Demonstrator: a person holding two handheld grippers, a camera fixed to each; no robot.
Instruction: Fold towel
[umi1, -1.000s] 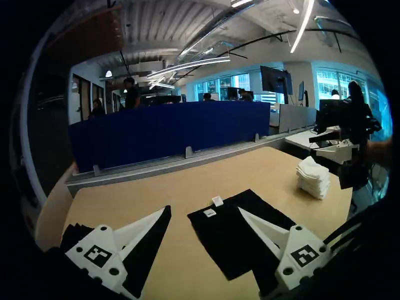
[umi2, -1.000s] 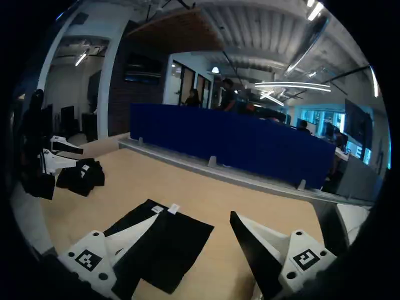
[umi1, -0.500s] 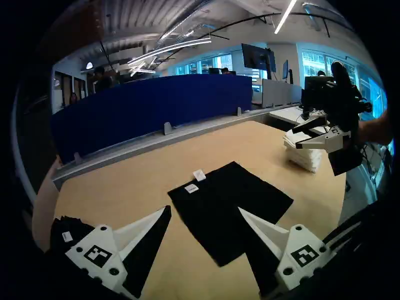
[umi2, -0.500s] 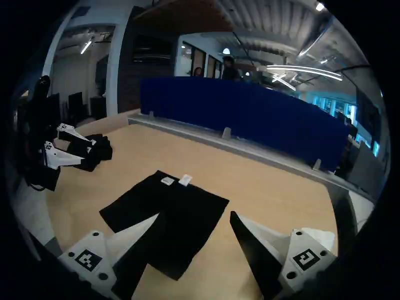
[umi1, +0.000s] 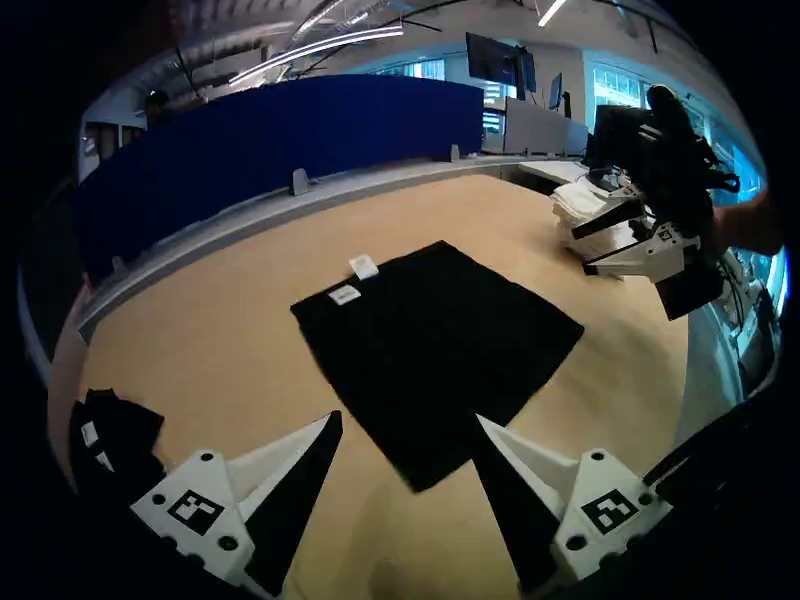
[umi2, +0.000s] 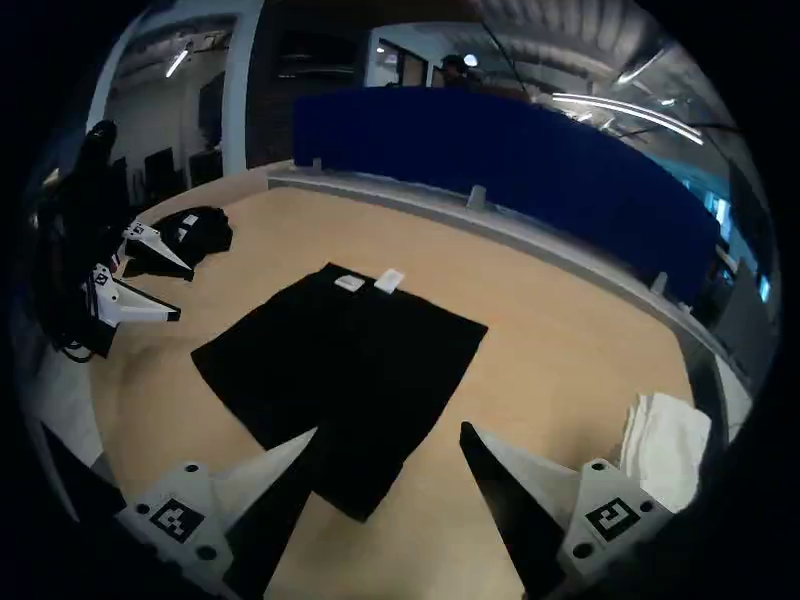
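Note:
A black towel (umi1: 435, 345) lies flat on the wooden table (umi1: 230, 310), with two white tags at its far edge. My left gripper (umi1: 405, 440) hovers open above the towel's near corner, nothing between its fingers. In the right gripper view the same towel (umi2: 345, 365) spreads out ahead, and my right gripper (umi2: 390, 450) is open above its near edge. The right gripper (umi1: 640, 245) also appears far right in the left gripper view, held by a hand. The left gripper (umi2: 135, 275) appears at the left in the right gripper view.
A stack of folded white towels (umi2: 665, 445) sits at the table's right end, also seen as white towels (umi1: 585, 205). A heap of black cloth (umi1: 110, 440) lies at the left end, seen too as black cloth (umi2: 200, 230). A blue partition (umi1: 270, 130) runs along the far edge.
Both grippers have tilted downward and risen, so the whole towel now lies in sight below them. The towel itself has not moved. Both stay open.

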